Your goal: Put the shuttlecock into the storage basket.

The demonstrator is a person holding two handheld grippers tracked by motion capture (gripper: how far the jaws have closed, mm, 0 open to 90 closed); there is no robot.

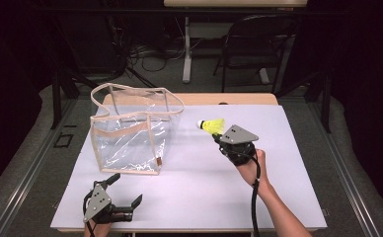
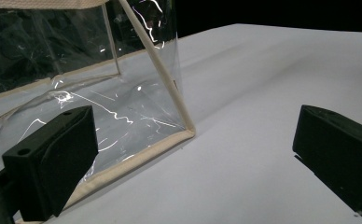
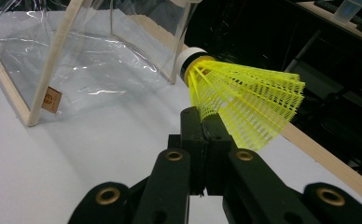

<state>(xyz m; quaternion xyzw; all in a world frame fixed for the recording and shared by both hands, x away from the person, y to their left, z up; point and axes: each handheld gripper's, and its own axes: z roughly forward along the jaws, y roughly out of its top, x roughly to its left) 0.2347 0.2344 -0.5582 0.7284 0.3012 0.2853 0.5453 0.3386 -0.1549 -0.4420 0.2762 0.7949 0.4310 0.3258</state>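
The right gripper [image 1: 216, 137] held the yellow shuttlecock [image 1: 211, 125] clear of the white table [image 1: 278, 163], jaws pinched on the edge of its mesh skirt. In the right gripper view the shuttlecock [image 3: 244, 100] stuck out past the jaw tips, skirt fanned to the right and white cork end pointed toward the clear bag [image 3: 90, 60]. The bag [image 1: 133, 131] stood upright on the table to the left of the shuttlecock, its beige-trimmed mouth open at the top (a strap sagged across the front face). The bag's near right edge lay between the cork and the bag's inside.

The left gripper [image 1: 126, 189] rested low near the table's front edge, just in front of the bag, jaws wide with nothing between them. In the left gripper view the bag's bottom corner [image 2: 186, 133] sat between the two jaws, farther off.
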